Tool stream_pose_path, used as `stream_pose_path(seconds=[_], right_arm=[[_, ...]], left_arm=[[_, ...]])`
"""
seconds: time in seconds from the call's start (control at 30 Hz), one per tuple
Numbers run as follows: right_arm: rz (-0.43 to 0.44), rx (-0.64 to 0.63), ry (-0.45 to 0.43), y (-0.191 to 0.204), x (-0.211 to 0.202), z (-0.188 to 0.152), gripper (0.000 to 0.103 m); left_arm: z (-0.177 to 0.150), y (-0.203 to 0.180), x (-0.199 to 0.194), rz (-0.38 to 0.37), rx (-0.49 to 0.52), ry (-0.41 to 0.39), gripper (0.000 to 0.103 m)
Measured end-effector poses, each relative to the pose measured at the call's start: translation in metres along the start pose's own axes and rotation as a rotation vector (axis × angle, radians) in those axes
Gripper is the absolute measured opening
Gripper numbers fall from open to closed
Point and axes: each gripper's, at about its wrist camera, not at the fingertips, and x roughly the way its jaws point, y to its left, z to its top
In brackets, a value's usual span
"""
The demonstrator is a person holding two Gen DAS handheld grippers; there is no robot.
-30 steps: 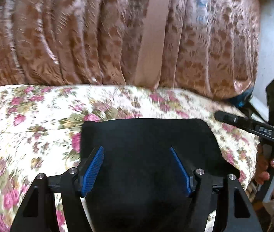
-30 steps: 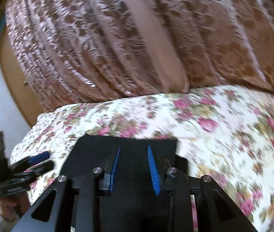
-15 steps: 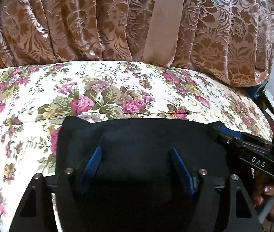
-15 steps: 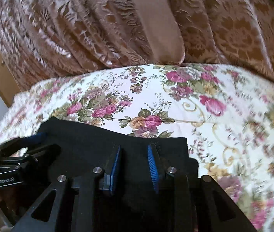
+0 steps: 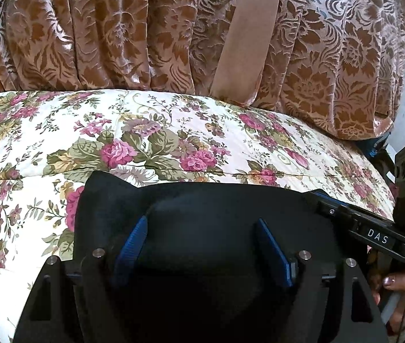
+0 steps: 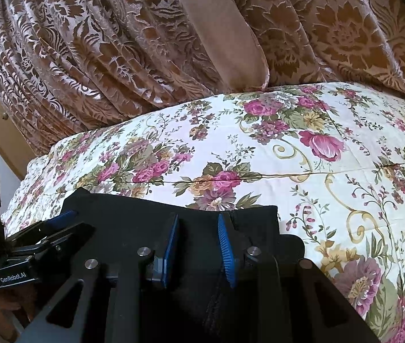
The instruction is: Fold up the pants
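The black pants (image 5: 216,217) lie folded on the near part of the flowered bed (image 5: 173,131), in front of a brown curtain (image 5: 116,28). The left gripper (image 5: 202,245) hovers over them, fingers wide; the right gripper (image 6: 198,243) sits at their right edge, fingers narrow, gripping nothing.

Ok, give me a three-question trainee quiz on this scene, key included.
1. True or false: the pants are white.
2. The pants lie on: A) floral bedspread; B) wooden table; C) tiled floor.
3. Fill in: behind the bedspread hangs a brown patterned ___.
Key: 1 false, they are black; 2 A; 3 curtain.
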Motion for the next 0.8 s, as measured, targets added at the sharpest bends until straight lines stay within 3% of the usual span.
stream_pose_path(seconds=[0.6, 0.8], right_arm=[[0.024, -0.002, -0.049, -0.001, -0.012, -0.006, 0.028], [0.055, 0.03, -0.071, -0.006, -0.024, -0.009, 0.028]], left_arm=[[-0.022, -0.001, -0.028, 0.049, -0.014, -0.072, 0.079], [-0.031, 0.008, -0.051, 0.027, -0.065, -0.069, 0.078]])
